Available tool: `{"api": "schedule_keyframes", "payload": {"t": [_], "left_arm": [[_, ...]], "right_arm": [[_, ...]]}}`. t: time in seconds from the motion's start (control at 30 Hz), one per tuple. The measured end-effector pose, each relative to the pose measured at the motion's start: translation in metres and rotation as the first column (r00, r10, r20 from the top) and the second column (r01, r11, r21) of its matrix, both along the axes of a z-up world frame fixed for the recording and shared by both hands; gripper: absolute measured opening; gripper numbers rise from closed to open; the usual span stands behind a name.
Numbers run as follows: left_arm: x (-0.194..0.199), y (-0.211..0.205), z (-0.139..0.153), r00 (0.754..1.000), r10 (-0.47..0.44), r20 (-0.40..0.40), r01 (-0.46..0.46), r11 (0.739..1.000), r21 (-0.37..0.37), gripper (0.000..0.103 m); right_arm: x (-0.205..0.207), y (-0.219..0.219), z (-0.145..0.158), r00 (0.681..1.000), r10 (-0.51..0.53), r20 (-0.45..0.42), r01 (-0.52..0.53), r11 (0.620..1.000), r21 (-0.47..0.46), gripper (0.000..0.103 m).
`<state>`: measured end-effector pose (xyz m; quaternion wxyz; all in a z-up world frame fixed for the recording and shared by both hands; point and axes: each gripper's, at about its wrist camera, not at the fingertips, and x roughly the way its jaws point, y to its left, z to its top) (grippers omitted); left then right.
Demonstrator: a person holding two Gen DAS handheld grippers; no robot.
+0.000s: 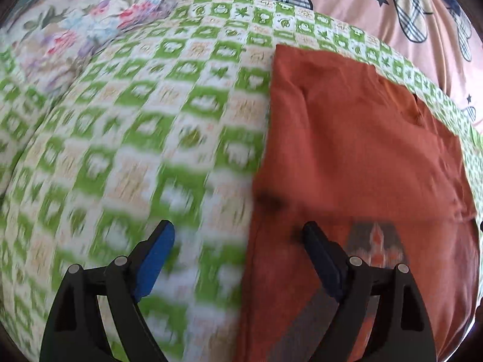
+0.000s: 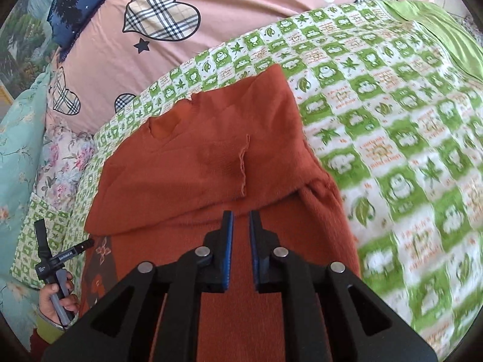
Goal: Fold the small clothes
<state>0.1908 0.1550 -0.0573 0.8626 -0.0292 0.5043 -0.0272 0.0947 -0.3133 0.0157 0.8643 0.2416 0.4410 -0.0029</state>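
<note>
left wrist view: your left gripper point(image 1: 238, 235) hangs spread wide and empty over the left edge of the rust-orange garment point(image 1: 356, 138), which lies folded on the green checked blanket point(image 1: 135, 126). right wrist view: your right gripper point(image 2: 241, 220) sits over the garment's near half, slightly parted, pinching nothing.

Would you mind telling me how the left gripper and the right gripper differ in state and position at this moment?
The left gripper stands wide open, while the right gripper shows only a narrow gap between its pads. The left gripper straddles the edge of the rust-red garment, one finger over the green checked blanket; the right gripper hangs wholly over the garment. Both have blue pads, point downward, and hold nothing.
</note>
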Motion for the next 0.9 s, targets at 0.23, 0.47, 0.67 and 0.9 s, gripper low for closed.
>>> {"api": "schedule_keyframes", "payload": {"t": [0.23, 0.47, 0.67, 0.9], "left_arm": [[-0.078, 0.003, 0.006, 0.993, -0.115, -0.011, 0.113, 0.987, -0.114, 0.088], [-0.146, 0.001, 0.005, 0.978, -0.206, -0.021, 0.199, 0.964, -0.176, 0.090], [-0.204, 0.001, 0.004, 0.947, -0.319, 0.025, 0.317, 0.923, -0.218, 0.093], [-0.239, 0.011, 0.004, 0.924, -0.376, 0.077, 0.377, 0.851, -0.366, 0.093]], "right_arm": [[-0.055, 0.006, 0.006, 1.000, 0.012, 0.003, -0.012, 0.999, -0.033, 0.051], [-0.105, -0.003, 0.004, 0.999, 0.025, -0.024, -0.026, 1.000, -0.018, 0.053], [-0.154, -0.021, 0.003, 0.998, 0.060, -0.024, -0.059, 0.997, 0.051, 0.057], [-0.189, -0.008, -0.017, 0.967, 0.253, -0.014, -0.246, 0.951, 0.187, 0.059]]}}
